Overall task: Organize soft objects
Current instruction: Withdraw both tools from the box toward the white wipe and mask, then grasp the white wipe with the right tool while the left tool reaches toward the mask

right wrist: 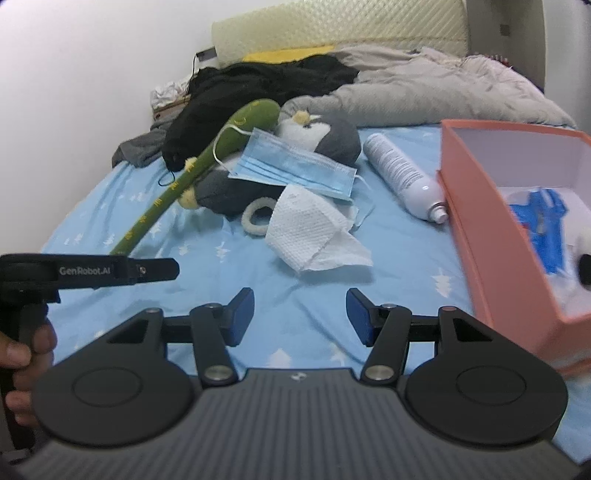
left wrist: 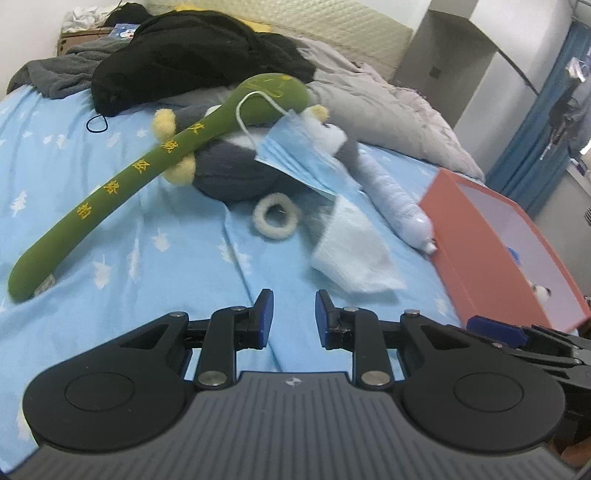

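On the blue bed sheet lie a long green plush stick (left wrist: 122,184) (right wrist: 195,166), a grey penguin plush (left wrist: 229,166) (right wrist: 325,136), a blue face mask (left wrist: 299,155) (right wrist: 295,166), a white tissue (left wrist: 351,254) (right wrist: 310,229) and a fluffy white hair ring (left wrist: 275,216) (right wrist: 255,216). An orange box (left wrist: 491,251) (right wrist: 495,229) at the right holds a blue item and a small white plush (right wrist: 576,273). My left gripper (left wrist: 294,317) is open and empty, above the sheet short of the tissue. My right gripper (right wrist: 300,314) is open and empty, near the box.
A white spray bottle (left wrist: 399,206) (right wrist: 402,173) lies against the box. Black clothing (left wrist: 192,55) (right wrist: 266,85), a grey duvet (left wrist: 384,107) (right wrist: 424,92) and a pillow (right wrist: 332,26) crowd the far end of the bed. The left gripper's body (right wrist: 88,273) shows at the left.
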`<state>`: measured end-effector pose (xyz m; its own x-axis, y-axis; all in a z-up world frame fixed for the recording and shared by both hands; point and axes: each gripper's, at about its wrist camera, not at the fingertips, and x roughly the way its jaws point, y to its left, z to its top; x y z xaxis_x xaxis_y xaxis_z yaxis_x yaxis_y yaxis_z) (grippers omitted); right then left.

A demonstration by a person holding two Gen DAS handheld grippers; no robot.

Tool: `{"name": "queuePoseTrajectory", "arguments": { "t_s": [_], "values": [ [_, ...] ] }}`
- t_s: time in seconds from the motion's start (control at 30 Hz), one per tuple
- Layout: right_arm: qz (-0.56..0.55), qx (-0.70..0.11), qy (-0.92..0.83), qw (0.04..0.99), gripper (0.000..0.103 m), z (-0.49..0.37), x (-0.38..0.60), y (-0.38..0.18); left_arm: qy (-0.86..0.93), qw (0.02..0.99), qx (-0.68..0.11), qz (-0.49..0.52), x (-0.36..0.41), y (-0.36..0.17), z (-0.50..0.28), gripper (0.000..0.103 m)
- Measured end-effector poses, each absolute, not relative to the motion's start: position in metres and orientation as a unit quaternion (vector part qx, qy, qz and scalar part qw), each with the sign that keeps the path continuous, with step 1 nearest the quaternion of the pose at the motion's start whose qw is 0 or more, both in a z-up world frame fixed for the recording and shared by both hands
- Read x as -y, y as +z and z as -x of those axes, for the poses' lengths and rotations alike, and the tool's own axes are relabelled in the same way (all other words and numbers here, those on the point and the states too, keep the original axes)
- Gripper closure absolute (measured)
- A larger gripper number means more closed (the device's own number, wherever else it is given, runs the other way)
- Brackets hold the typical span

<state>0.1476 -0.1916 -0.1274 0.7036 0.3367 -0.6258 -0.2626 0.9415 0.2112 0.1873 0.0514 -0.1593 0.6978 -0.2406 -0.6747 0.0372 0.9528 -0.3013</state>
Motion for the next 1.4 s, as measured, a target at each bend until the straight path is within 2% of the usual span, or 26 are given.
{"name": "queuePoseTrajectory", "arguments": {
  "t_s": [0.13, 0.2, 0.27, 0.33, 0.73, 0.8, 0.87, 0.9, 0.93, 0.97, 1.03, 1.13, 1.4],
  "values": [
    [-0.047, -0.353, 0.162, 0.921, 0.044, -0.179, 0.185, -0.140, -0.070, 0.913, -0.379, 0.130, -0.057, -0.177, -0.223, 0.074],
    [-0.042, -0.353, 0.161, 0.921, 0.039, -0.194, 0.181, -0.146, -0.067, 0.914, -0.378, 0.130, -0.058, -0.186, -0.241, 0.074],
    [-0.040, -0.352, 0.161, 0.921, 0.029, -0.208, 0.180, -0.151, -0.064, 0.913, -0.380, 0.133, -0.060, -0.194, -0.259, 0.072],
    [-0.037, -0.351, 0.161, 0.921, 0.029, -0.221, 0.178, -0.155, -0.064, 0.914, -0.379, 0.133, -0.060, -0.201, -0.273, 0.065],
    [-0.038, -0.373, 0.178, 0.910, 0.030, -0.284, 0.174, -0.196, -0.062, 0.916, -0.373, 0.130, -0.059, -0.236, -0.342, 0.064],
    [-0.040, -0.378, 0.189, 0.905, 0.035, -0.288, 0.173, -0.201, -0.068, 0.914, -0.376, 0.134, -0.059, -0.240, -0.347, 0.065],
    [-0.047, -0.382, 0.194, 0.902, 0.051, -0.289, 0.174, -0.204, -0.074, 0.914, -0.375, 0.137, -0.058, -0.244, -0.350, 0.067],
    [-0.048, -0.382, 0.198, 0.901, 0.058, -0.289, 0.173, -0.204, -0.075, 0.915, -0.373, 0.136, -0.057, -0.244, -0.351, 0.076],
    [-0.046, -0.383, 0.200, 0.901, 0.070, -0.288, 0.173, -0.204, -0.075, 0.915, -0.373, 0.134, -0.056, -0.244, -0.351, 0.085],
    [-0.044, -0.383, 0.199, 0.901, 0.081, -0.287, 0.173, -0.203, -0.075, 0.916, -0.372, 0.133, -0.055, -0.244, -0.351, 0.089],
    [-0.046, -0.382, 0.202, 0.901, 0.090, -0.285, 0.173, -0.201, -0.073, 0.918, -0.368, 0.132, -0.055, -0.242, -0.348, 0.094],
    [-0.053, -0.378, 0.206, 0.901, 0.095, -0.280, 0.177, -0.195, -0.059, 0.923, -0.360, 0.121, -0.051, -0.236, -0.342, 0.095],
    [-0.050, -0.366, 0.199, 0.908, 0.096, -0.256, 0.186, -0.175, -0.054, 0.922, -0.358, 0.139, -0.048, -0.219, -0.311, 0.095]
  ]
}}
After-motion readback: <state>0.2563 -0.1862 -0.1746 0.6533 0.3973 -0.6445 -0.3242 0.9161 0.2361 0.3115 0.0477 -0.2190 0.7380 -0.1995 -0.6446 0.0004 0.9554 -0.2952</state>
